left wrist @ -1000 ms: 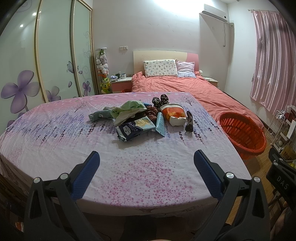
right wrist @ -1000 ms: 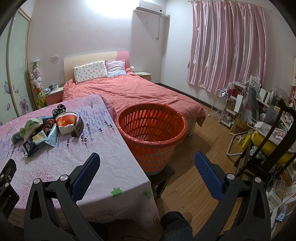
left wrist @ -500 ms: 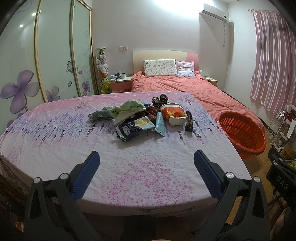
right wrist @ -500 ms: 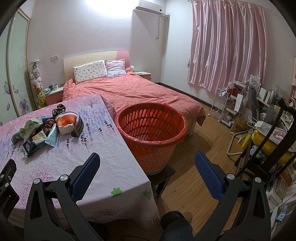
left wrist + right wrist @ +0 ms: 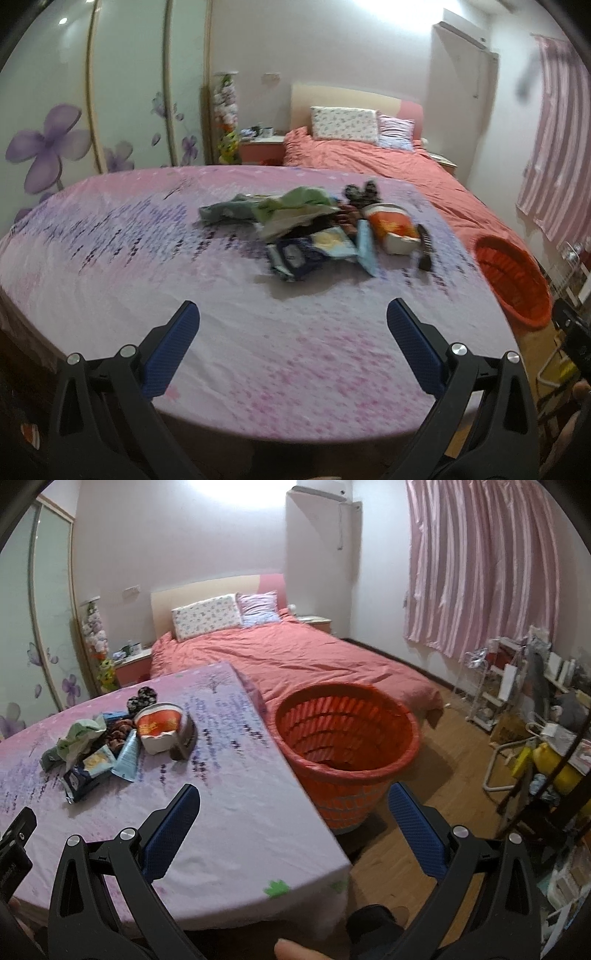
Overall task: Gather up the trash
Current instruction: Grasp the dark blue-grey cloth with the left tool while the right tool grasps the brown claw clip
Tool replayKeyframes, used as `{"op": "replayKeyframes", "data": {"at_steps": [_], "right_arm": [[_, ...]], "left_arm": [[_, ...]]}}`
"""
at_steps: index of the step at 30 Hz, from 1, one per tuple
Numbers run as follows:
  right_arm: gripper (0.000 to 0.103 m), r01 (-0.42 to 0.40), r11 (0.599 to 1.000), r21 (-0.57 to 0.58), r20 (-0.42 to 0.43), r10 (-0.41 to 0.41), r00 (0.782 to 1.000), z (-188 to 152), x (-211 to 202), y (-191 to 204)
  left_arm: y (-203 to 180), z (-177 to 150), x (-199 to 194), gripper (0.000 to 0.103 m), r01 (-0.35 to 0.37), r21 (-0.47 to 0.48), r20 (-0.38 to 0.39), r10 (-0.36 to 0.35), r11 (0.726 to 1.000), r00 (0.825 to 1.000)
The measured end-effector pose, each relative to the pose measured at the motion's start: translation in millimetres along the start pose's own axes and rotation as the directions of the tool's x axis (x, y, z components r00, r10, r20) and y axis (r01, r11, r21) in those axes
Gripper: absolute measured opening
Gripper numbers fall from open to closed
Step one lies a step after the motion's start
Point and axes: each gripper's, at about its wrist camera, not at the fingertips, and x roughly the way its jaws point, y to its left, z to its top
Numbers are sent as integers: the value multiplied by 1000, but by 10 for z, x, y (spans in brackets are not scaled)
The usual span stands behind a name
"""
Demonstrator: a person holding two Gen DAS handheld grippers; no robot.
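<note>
Trash [image 5: 325, 236] lies heaped on your tabletop [image 5: 147, 280], toward its far right part, well ahead of both tools. In the heap you have a green crumpled wrapper [image 5: 295, 201], a dark blue packet [image 5: 295, 258], a pale blue tube [image 5: 365, 251], an orange-and-white cup [image 5: 391, 227] lying on its side, and a dark strip [image 5: 424, 247] just right of the cup; the left view is blurred, so finer detail cannot be read.

Your left tool [image 5: 291, 325] hangs over the near part of the tabletop with its blue fingers [image 5: 173, 347] spread wide and nothing between them. Your right tool [image 5: 293, 812] is also spread wide and holds nothing; it sits above the tabletop's right edge, one finger over the cloth and the other over the floor side.

An orange basket [image 5: 347, 738] stands on the wood floor [image 5: 454, 760] just beside that right edge, between the tabletop and the bed [image 5: 314, 657].
</note>
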Motion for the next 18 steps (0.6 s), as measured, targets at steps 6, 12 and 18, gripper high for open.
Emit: {"op": "replayKeyframes", "data": {"at_steps": [6,12,18], "right_arm": [[100,-98,995,-7,-48,98,994,123,292,195],[80,-239,971,-16,-144,235,961,265,748,478],[59,-280,959,-49,-223,263,939,330,1184,851]], "left_arm": [[278,133,287,99,-33,-33,-19,32,999,999],[327,279,608,96,-11,10,-30,11,1000,999],[298,413,946,95,47,57,-59,-44,997,997]]}}
